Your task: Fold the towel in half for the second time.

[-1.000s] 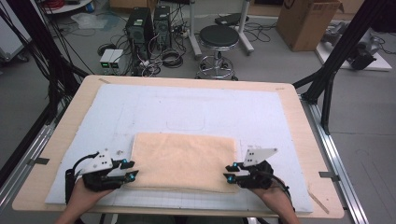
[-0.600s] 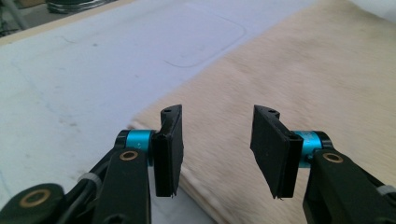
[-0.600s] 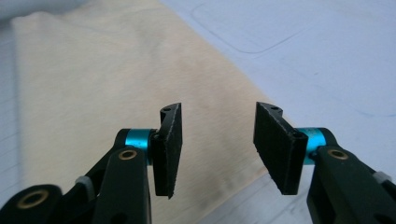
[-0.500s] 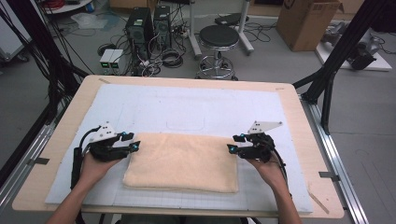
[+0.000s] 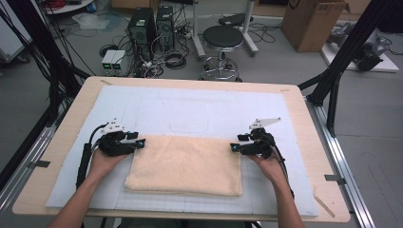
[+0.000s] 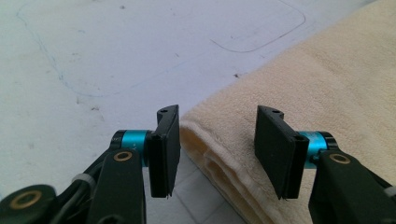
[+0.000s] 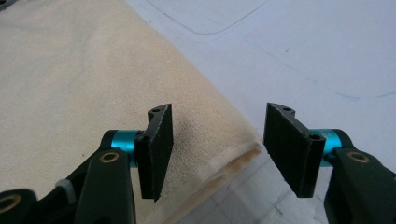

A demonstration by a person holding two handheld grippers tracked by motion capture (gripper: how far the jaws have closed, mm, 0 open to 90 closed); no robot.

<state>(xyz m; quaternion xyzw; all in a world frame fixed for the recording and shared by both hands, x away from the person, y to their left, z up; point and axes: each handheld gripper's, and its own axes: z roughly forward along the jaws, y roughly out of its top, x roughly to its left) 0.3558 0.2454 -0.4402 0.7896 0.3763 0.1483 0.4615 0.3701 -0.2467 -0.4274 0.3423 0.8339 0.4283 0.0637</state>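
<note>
A cream towel [image 5: 185, 164] lies folded on the white mat [image 5: 199, 107]; its stacked layers show at the corner in the left gripper view [image 6: 224, 163]. My left gripper [image 5: 141, 142] is at the towel's far left corner, and my right gripper [image 5: 233, 147] is at the far right corner. In the left gripper view the jaws [image 6: 217, 149] stand apart around the corner without pressing it. The right gripper [image 7: 217, 149] likewise stands open over the towel's edge [image 7: 224, 158]. Both pairs of jaws have just been opening.
The mat covers a wooden table [image 5: 304, 114]. Faint pen outlines are drawn on the mat [image 5: 189, 127] beyond the towel. Behind the table stand a black stool [image 5: 222, 38], computer towers [image 5: 148, 23] and a cardboard box [image 5: 311, 21]. Black frame legs [image 5: 335, 78] rise at both sides.
Both hands moved away from the person, from the towel's near part to its far corners. Both pairs of jaws opened.
</note>
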